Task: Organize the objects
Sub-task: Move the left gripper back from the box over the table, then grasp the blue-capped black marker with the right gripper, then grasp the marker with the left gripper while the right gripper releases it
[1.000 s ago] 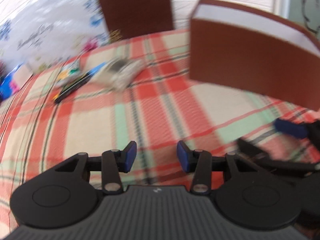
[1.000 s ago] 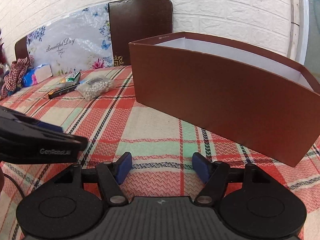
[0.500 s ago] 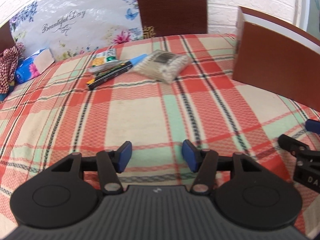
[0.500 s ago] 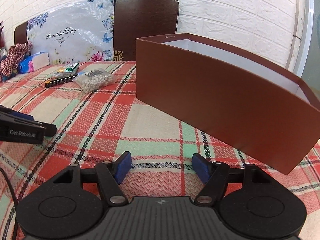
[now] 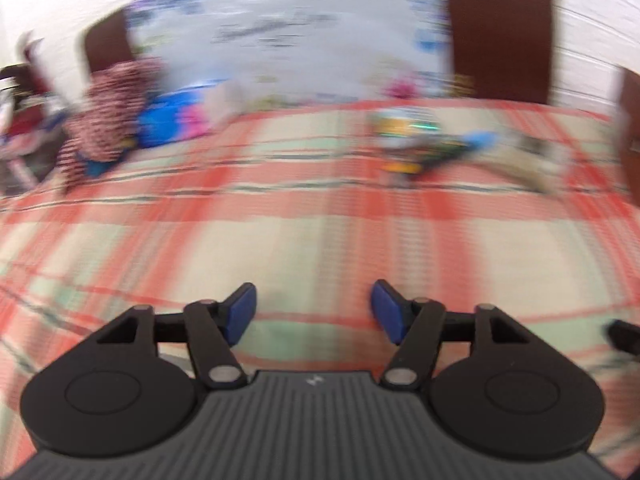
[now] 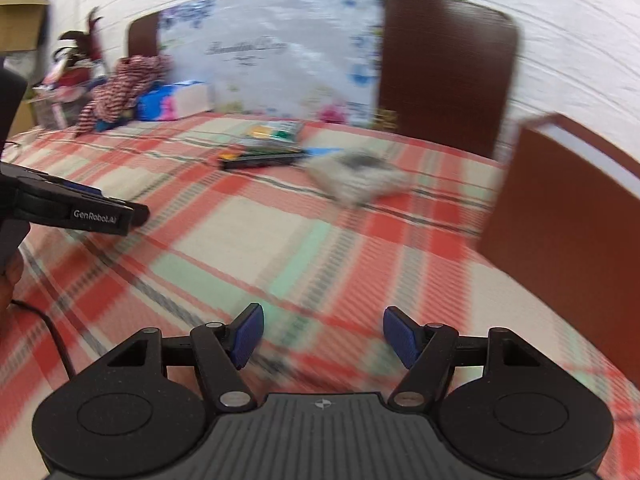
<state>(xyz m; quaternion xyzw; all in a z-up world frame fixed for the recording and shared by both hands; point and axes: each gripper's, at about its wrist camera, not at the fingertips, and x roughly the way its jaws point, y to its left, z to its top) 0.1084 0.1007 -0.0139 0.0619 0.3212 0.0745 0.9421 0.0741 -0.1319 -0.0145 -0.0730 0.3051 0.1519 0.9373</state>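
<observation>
Left gripper (image 5: pixel 313 312) & right gripper (image 6: pixel 323 338): blue pads spread wide, nothing between, low over woven red/green plaid cloth (image 6: pixel 248 236). "GenRobot.AI" printed on left gripper's black finger, near left. Far centre: black pen (image 6: pixel 262 160), blurred packet (image 6: pixel 276 132), soft clear pouch (image 6: pixel 356 178) lying close together. Right: brown card box (image 6: pixel 568 232), white inside, upright.

box (image 6: pixel 568 216) stood right of the bag (image 6: pixel 356 178) | pens (image 6: pixel 262 158) lay just left of the bag | packet (image 6: pixel 276 132) behind the pens | cloth (image 6: pixel 120 88) far left of the bag, all on the blanket (image 6: pixel 248 240)
</observation>
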